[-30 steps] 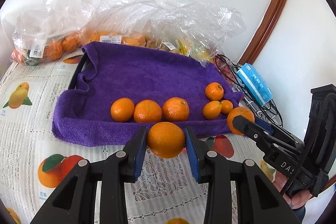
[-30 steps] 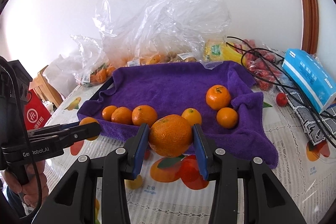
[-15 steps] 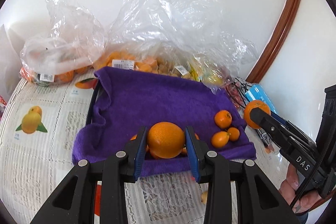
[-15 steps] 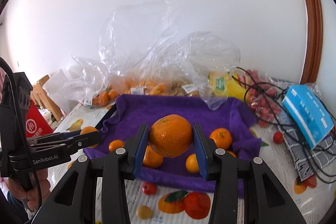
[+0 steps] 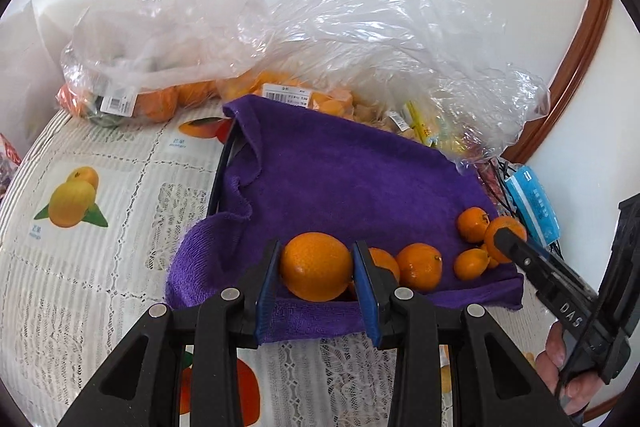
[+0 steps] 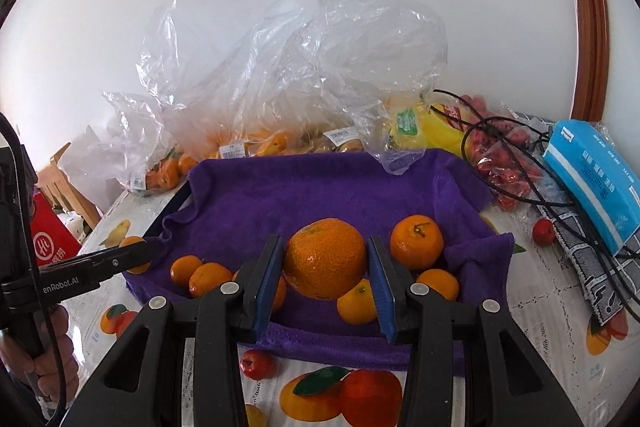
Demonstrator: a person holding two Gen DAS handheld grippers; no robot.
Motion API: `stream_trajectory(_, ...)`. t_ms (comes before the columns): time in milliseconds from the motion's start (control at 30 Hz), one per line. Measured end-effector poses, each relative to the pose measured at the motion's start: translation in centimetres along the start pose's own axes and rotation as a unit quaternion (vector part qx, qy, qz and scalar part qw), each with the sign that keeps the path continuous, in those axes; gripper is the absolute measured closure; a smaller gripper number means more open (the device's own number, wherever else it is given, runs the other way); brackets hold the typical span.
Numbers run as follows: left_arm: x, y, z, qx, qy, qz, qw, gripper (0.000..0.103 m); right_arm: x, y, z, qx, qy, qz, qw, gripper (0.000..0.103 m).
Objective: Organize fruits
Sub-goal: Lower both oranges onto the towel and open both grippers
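Note:
My left gripper (image 5: 316,247) is shut on a smooth orange (image 5: 316,271), held over the front left edge of the purple towel (image 5: 340,179) that lines a dark tray. My right gripper (image 6: 324,243) is shut on a larger, rough-skinned orange (image 6: 326,263) above the towel's (image 6: 312,195) front middle. Several oranges lie on the towel: a row at the front (image 5: 420,267) and a group at the right (image 6: 416,241). Each view shows the other gripper from the side, the right gripper (image 5: 502,235) and the left gripper (image 6: 140,251), each with an orange in its tips.
Crumpled clear plastic bags (image 5: 360,39) with more oranges stand behind the tray against the wall. A blue tissue pack (image 6: 592,179), black cables (image 6: 520,163) and red fruit in a bag lie at the right. Small red fruits (image 6: 258,363) sit on the fruit-print tablecloth (image 5: 100,267).
Both grippers kept their oranges. They moved from in front of the towel's edge to over its front part. The left one also shifted toward the towel's left corner.

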State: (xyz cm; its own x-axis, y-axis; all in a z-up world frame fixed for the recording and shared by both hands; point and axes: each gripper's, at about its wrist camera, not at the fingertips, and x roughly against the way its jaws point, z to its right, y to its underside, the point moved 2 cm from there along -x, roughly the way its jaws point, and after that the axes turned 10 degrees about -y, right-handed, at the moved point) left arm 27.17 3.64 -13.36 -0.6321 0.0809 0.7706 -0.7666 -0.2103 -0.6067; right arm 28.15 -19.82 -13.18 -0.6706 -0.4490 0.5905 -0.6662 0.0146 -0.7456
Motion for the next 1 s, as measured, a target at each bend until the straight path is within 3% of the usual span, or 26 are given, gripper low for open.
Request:
stream_trajectory(200, -0.1, 0.1, 0.1, -0.001, 0.001, 0.000, 1.0000, 0.069, -1.9, 1.1, -0.4, 0.011, -0.004, -0.028, 1.000, 0.061)
stream_trajectory(467, -0.6, 0.3, 0.4, -0.002, 0.000, -0.008, 1.0000, 0.069, -2.0, 1.5, -1.5, 0.043, -0.004, -0.024, 0.999, 0.061)
stream_trajectory(667, -0.7, 0.3, 0.6, -0.001, 0.003, -0.007, 1.0000, 0.069, -3.3, 2.4, -2.0, 0.069, 0.013, -0.048, 0.996, 0.061)
stream_trajectory(1000, -0.7, 0.5, 1.2, -0.011, 0.011, -0.008, 0.9998, 0.069, -3.3, 2.5, -1.6, 0.063, 0.017, -0.053, 0.997, 0.061)
